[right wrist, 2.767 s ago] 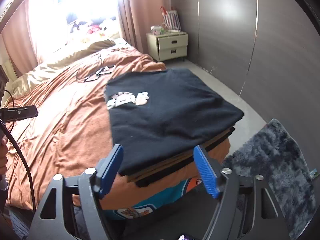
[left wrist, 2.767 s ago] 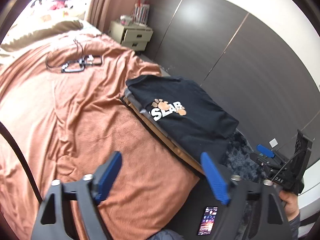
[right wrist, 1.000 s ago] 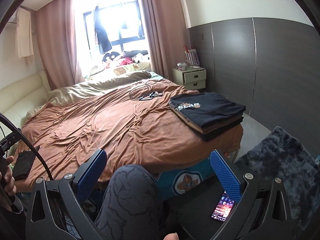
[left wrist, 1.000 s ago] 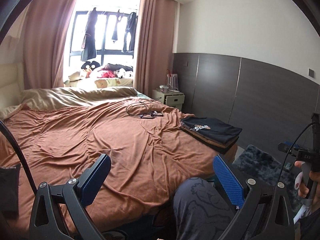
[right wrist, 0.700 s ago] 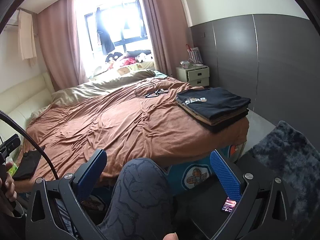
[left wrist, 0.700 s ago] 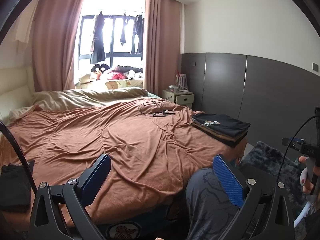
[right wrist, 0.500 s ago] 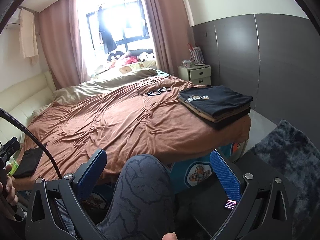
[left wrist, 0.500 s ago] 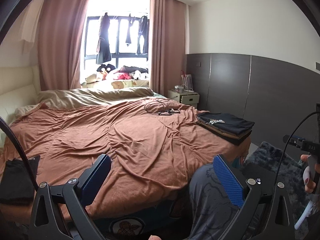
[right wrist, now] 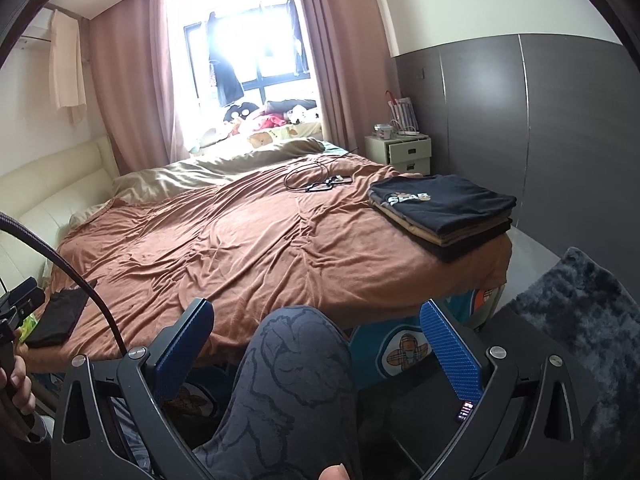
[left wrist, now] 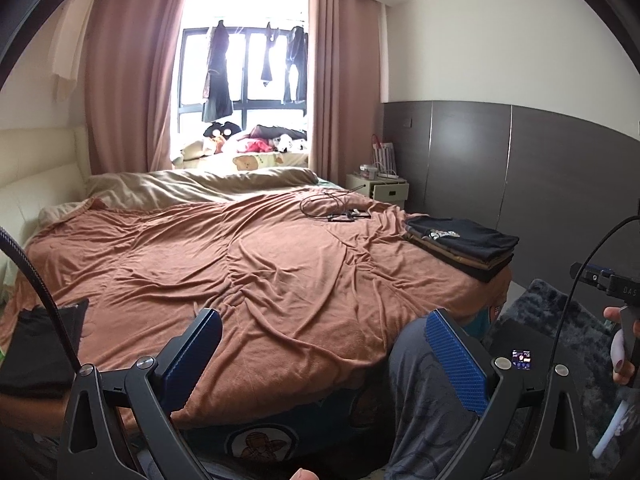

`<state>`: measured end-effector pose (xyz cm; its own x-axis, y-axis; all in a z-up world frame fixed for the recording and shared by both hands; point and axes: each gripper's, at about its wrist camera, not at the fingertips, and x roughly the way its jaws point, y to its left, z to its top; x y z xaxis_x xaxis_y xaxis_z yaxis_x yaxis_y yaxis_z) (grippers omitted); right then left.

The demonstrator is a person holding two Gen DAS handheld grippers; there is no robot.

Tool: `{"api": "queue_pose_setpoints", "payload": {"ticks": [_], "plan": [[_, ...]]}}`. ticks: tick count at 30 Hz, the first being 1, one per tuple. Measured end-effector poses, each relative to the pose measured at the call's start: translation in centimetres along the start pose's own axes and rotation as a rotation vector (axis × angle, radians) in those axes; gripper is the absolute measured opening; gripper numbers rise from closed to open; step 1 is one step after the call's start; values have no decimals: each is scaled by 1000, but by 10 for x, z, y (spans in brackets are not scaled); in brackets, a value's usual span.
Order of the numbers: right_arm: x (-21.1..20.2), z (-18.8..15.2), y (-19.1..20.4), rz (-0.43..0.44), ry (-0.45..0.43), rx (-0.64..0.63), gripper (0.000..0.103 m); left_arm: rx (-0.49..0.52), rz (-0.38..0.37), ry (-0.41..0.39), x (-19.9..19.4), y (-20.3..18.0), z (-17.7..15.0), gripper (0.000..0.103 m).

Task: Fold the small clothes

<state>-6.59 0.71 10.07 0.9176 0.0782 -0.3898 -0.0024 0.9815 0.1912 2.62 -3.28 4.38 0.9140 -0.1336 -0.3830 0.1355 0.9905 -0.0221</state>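
Both grippers, L [left wrist: 320,356] and R [right wrist: 316,350], jaws wide apart, hold nothing. We judge the dark garment [right wrist: 60,314] soft, light: pinch two corners w/ both.

Both grippers are just hanging in the air, holding nothing. The left gripper [left wrist: 326,354] has its 2 blue fingers spread wide, same with the right gripper [right wrist: 318,344]. The person's knee [right wrist: 298,344] sits right between the right one's fingers.

both tools [left wrist: 324,354] pulled back from folded stack [left wrist: 464,246], whole bed [left wrist: 260,264] visible
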Motion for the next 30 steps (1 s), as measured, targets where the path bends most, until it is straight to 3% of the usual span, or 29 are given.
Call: {"api": "queue_pose_setpoints", "payload": {"ticks": [30], "plan": [[1, -2, 28, 4, 10, -32, 103, -31, 18, -6, -1, 8, -2, 103]]}}
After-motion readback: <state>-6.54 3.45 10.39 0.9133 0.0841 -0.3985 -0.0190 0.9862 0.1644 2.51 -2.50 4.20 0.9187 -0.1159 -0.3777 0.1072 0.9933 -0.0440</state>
